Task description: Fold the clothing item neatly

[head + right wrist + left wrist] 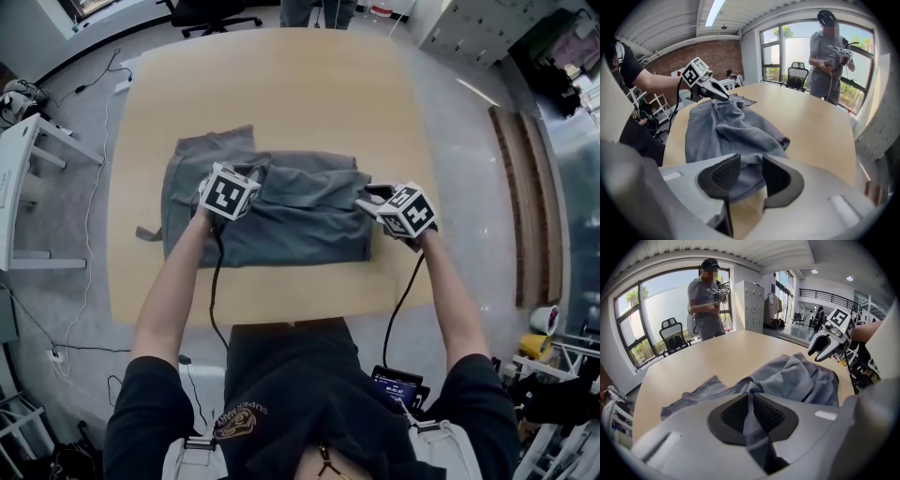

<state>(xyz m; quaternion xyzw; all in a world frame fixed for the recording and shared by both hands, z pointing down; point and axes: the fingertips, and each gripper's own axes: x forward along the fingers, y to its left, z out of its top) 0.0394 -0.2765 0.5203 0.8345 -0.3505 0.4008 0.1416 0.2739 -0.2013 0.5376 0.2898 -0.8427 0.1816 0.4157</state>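
Two grippers are set at opposite sides of a grey garment (300,220), which lies rumpled and partly doubled over near the middle of the wooden tabletop (281,84). A narrow pinch of the cloth is clamped between the fingers of the left gripper (253,176) and is raised slightly off the surface, with folds trailing away from it. The fingers of the right gripper (377,195) are held apart at the garment's right edge; cloth is seen beneath and between them, but it is not pressed by either pad.

A fold across the body of the garment is judged to be in hand, and it is far from finished, since the left part is still spread loosely and creased. For the next move, the pinched fold would need to be carried over and laid flat with its edges matched, and the right edge would need to be gripped or pinned so that the cloth is not dragged along.

No brand or label can be made out on the garment. Only black-and-white square patterns are borne by the marker cubes, and the lettering on the person's black shirt (239,417) is too small to be read with confidence.
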